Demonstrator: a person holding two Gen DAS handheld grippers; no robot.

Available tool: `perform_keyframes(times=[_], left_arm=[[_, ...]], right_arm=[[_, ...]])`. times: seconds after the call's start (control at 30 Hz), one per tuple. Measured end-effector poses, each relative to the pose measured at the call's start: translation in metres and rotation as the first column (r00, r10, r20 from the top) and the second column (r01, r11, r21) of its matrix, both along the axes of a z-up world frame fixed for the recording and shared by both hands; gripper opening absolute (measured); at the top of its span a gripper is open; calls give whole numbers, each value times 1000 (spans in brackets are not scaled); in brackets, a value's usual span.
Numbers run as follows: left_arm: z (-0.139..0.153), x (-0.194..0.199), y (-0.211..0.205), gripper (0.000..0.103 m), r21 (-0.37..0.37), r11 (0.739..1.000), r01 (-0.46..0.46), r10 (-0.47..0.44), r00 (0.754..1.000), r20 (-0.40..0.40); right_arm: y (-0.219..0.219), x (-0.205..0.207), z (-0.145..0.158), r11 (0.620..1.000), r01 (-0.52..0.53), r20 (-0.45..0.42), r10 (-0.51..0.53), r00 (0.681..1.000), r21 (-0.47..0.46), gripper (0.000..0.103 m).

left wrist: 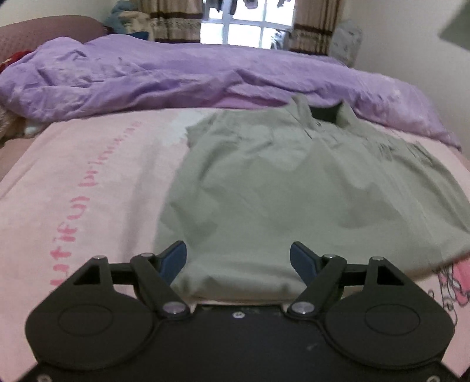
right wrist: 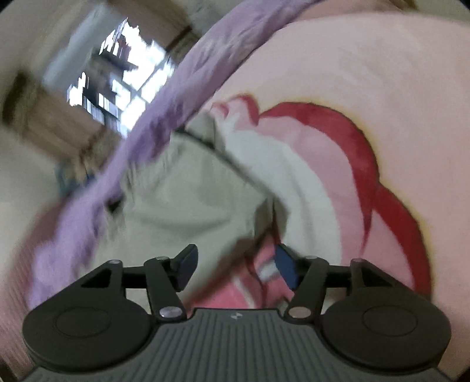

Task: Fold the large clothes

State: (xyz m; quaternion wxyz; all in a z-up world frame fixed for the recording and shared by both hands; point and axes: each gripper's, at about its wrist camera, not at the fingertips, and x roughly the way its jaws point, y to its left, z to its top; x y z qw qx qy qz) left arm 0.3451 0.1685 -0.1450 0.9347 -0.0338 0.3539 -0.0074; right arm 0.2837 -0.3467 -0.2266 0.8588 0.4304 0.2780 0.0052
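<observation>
Shirt [left wrist: 264, 188] of grey-green cloth lies spread on the pink bed sheet [left wrist: 88, 182], its collar [left wrist: 320, 114] toward the far side, where a rumpled purple duvet [left wrist: 147, 76] runs across the bed. The shirt's hem lies at the near edge of the bed, directly under the left gripper [left wrist: 238, 258]. That gripper's jaws stand wide apart; the hem lies between and below them, and the blue pads [left wrist: 173, 261] do not press on the cloth. Pink lettering runs along the sheet to the left of the shirt.

The right wrist view is rolled and blurred. The right gripper [right wrist: 235, 264] also has its jaws spread wide, with nothing clamped between them. One side of the shirt [right wrist: 182, 205] lies ahead of it, a sleeve edge reaching toward the far side, and the sheet's large red-and-pink cartoon print [right wrist: 367, 164] shows beside the cloth. Whether the right-hand pad touches the shirt cannot be told through the blur.

Beyond the bed a window [left wrist: 249, 26] with patterned curtains [left wrist: 314, 26] stands in the far wall.
</observation>
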Motion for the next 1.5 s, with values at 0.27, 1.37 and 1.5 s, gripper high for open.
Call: perform_keyframes(times=[0.27,1.37,1.5], left_arm=[[-9,9,-6,79,36,999,17,-16,999,-30],[28,50,77,87,104,983,-150,157,986,-54],[28,49,91,87,71,986,-153,157,987,-47]], right_arm=[[-5,34,-9,1000,30,-10,-30,1000,7,12],[292,41,180,894,-135,439,336,833,-428,4],[347,41,174,873,-222,418,414,809,-435,3]])
